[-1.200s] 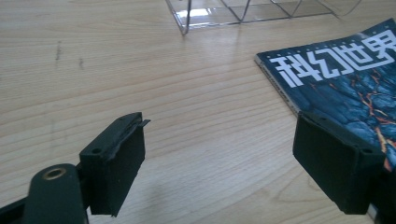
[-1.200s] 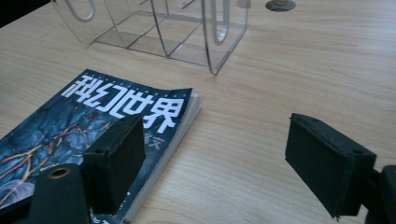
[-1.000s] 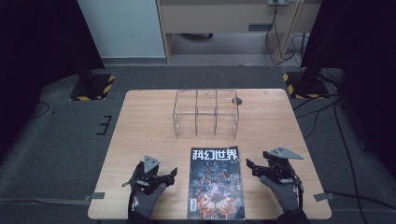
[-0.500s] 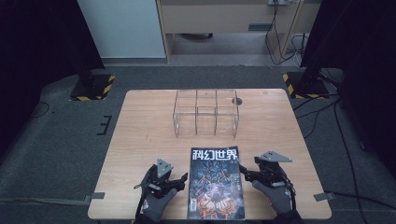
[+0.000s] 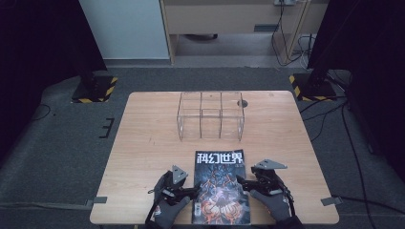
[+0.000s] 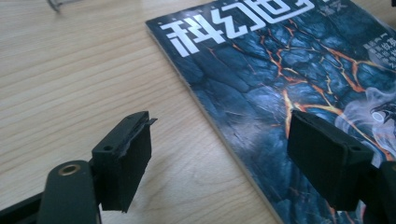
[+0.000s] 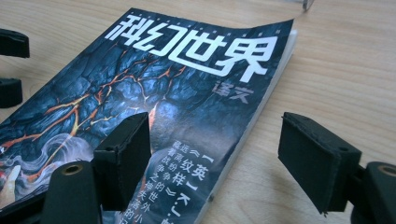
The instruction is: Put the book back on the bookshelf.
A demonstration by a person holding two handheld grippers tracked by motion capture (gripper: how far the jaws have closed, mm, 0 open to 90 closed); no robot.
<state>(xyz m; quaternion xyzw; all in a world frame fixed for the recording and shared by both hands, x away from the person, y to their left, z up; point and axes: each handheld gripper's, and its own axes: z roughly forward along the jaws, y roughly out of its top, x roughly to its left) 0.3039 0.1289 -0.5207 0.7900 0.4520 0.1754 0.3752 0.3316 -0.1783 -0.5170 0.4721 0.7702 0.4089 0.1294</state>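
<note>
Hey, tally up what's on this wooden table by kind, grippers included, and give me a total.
Dark blue magazine with orange lava-crack cover: 1
Clear acrylic divided box: 1
Black two-jaw grippers, left and right, both open: 2
Total: 4

Both grippers have closed in on the magazine [image 5: 221,187] at lower centre of the high view. Left gripper [image 5: 193,190] moved rightward from the lower left, jaws apart, now straddling the magazine's left edge. Right gripper [image 5: 242,182] moved leftward and slightly down, jaws apart over the right edge.
</note>
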